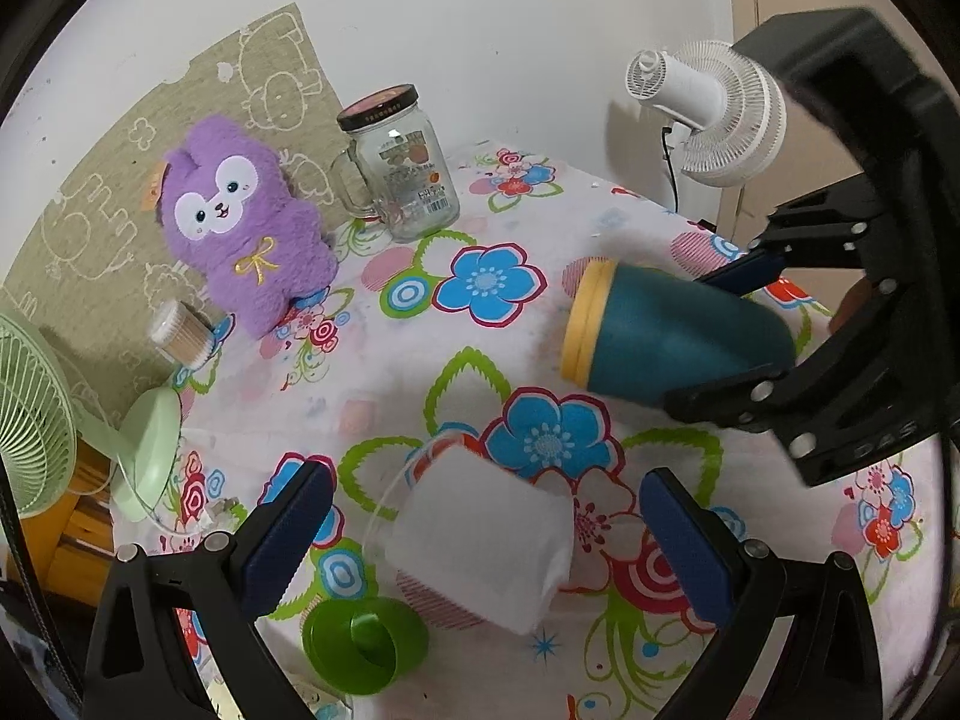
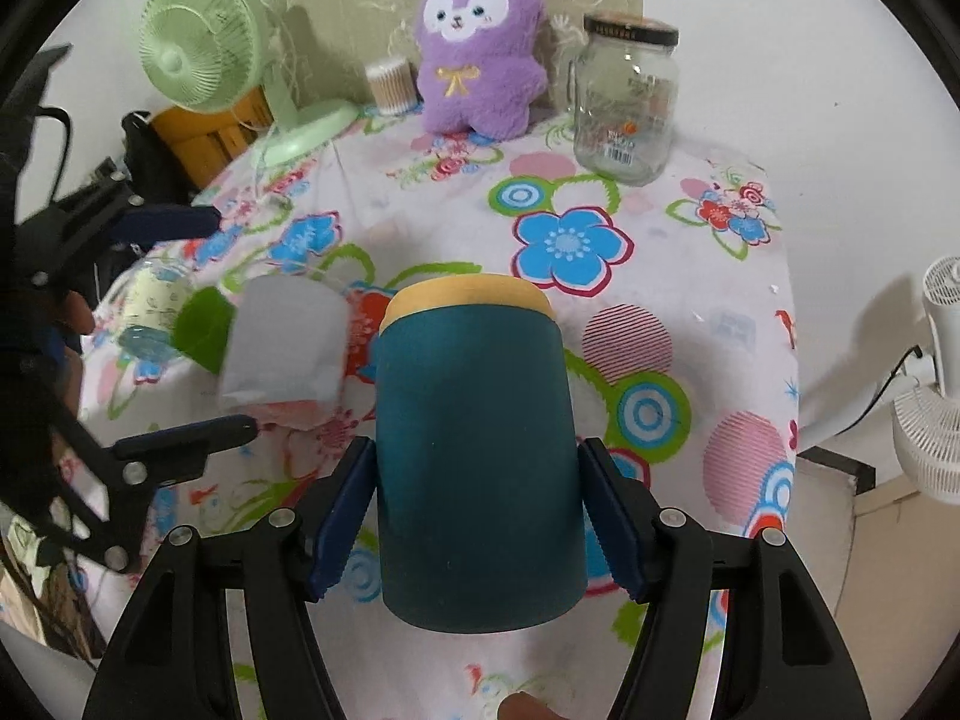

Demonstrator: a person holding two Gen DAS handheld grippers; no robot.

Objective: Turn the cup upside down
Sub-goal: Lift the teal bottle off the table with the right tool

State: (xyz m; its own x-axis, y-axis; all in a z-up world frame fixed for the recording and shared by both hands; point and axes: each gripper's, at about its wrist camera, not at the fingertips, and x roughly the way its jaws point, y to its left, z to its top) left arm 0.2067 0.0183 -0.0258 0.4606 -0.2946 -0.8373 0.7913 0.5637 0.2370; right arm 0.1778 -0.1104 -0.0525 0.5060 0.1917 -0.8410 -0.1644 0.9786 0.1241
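In your left wrist view, your left claw (image 1: 486, 546) sits low over the flower-print counter (image 1: 384, 372) with its blue-padded fingers (image 1: 288, 534) spread wide and nothing between them but a roll of white tissue (image 1: 480, 540) lying on the cloth; a green cup (image 1: 363, 642) lies on its side just below the roll. To the right, your right claw (image 1: 729, 336) comes in from the edge of the frame, angled across the counter, and pinches the teal cup (image 1: 672, 336) by its closed end, so the cup lies roughly sideways with its yellow rim (image 1: 585, 321) pointing left, toward the purple plush toy (image 1: 240, 222). Whether the cup touches the cloth you cannot tell here. A glass jar (image 1: 402, 168) with a dark lid stands beside the plush, a tub of cotton swabs (image 1: 180, 330) sits near the green fan (image 1: 36, 414), and a white fan (image 1: 714, 114) stands at the far right. In your right wrist view, your right claw (image 2: 477, 531) has both blue pads (image 2: 339, 522) pressed against the sides of the teal cup (image 2: 474, 456), which fills the middle of the frame, base nearest you and yellow rim (image 2: 468, 297) farthest, pointing toward the plush toy (image 2: 480, 48) and the glass jar (image 2: 624, 96). At the left, your left claw (image 2: 198, 324) reaches in with its fingers apart around the white tissue roll (image 2: 288, 348).
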